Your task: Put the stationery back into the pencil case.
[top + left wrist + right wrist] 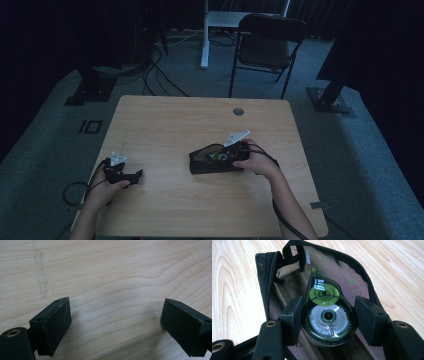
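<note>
The right gripper clamps a correction tape roller between its jaws, inside the open mouth of a black mesh zip pouch; the roller's tip points away from the gripper, seemingly just off the mesh. The left gripper, well apart from it, rests with jaws wide apart over bare wooden table.

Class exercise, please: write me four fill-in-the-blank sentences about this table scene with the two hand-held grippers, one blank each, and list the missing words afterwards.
1. The right gripper is shut on a correction ____ dispenser.
2. The dispenser sits over the open black mesh ____, whose zip edge runs round it.
3. The left gripper stands ____, with nothing between its jaws.
4. Behind the wooden table stands a black folding ____.

Missing words: tape; pouch; open; chair
</note>
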